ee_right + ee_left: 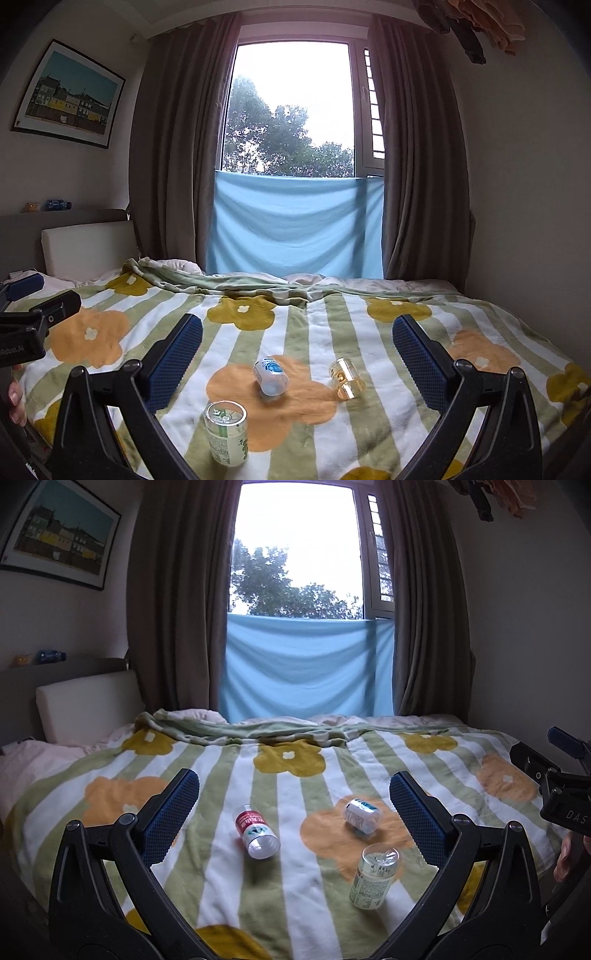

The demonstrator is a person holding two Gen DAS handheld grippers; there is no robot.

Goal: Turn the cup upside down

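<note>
Several clear plastic cups sit on the flowered blanket (pixel 295 904). A green-labelled cup (pixel 375 877) stands base up near the front; it also shows in the right wrist view (pixel 226 434). A red-labelled cup (pixel 256 830) lies on its side. A blue-and-white cup (pixel 362 815) lies on its side, also in the right wrist view (pixel 270 376). An amber cup (pixel 346 378) lies on its side. My left gripper (pixel 293 819) is open and empty above the blanket. My right gripper (pixel 297 358) is open and empty.
The bed fills the foreground; a white headboard cushion (pixel 88 705) is at the left. Brown curtains and a window with a blue cloth (pixel 306 668) stand behind the bed. The other gripper shows at each view's edge (pixel 554 782).
</note>
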